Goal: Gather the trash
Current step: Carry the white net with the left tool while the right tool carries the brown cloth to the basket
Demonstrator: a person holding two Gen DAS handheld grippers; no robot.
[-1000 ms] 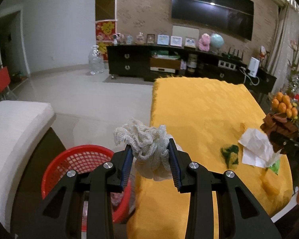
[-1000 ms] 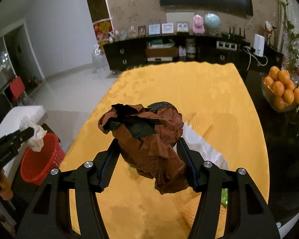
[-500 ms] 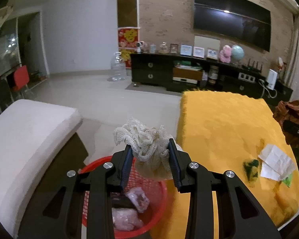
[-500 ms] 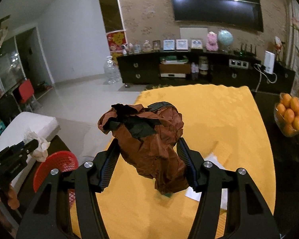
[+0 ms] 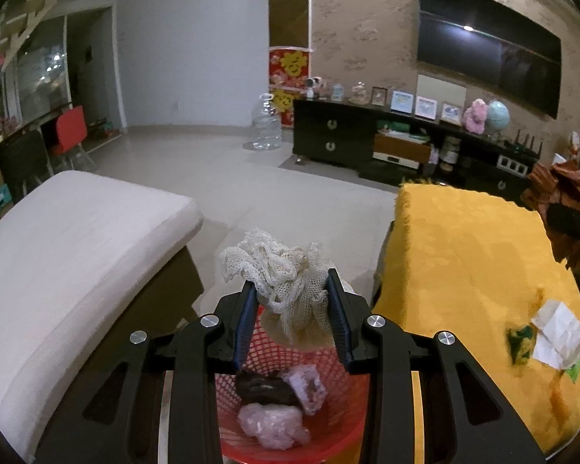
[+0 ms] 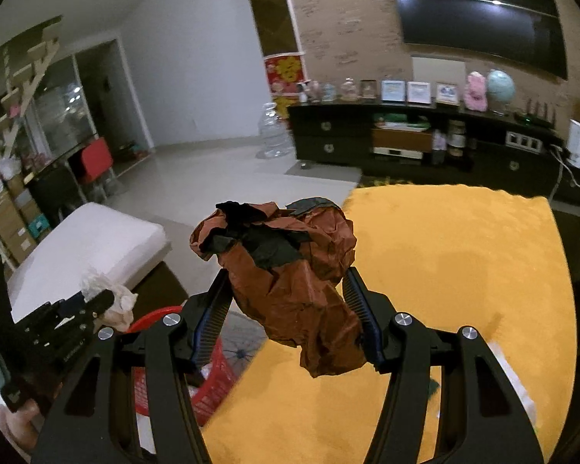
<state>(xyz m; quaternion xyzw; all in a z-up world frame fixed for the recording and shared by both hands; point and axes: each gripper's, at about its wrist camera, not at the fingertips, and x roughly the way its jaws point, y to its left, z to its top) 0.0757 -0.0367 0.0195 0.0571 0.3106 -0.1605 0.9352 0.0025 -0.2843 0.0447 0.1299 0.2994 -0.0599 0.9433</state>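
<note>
The left gripper (image 5: 293, 303) is clamped on a crumpled wad of white mesh netting (image 5: 286, 274), held above a round red plastic lattice basket (image 5: 321, 355) containing pink wrappers (image 5: 274, 427). The right gripper (image 6: 288, 309) squeezes a crinkled ball of brown and black paper (image 6: 290, 270) over a fuzzy yellow tablecloth (image 6: 464, 270). Only the left view shows flat white paper (image 5: 558, 334) on that cloth.

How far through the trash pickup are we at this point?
Done: pink wads and a dark lump lie in the red mesh basket. In hand: the left tool holds a white net wad over it; the right tool grips crumpled brown paper. Left: white paper and a green scrap on the yellow tablecloth.
</note>
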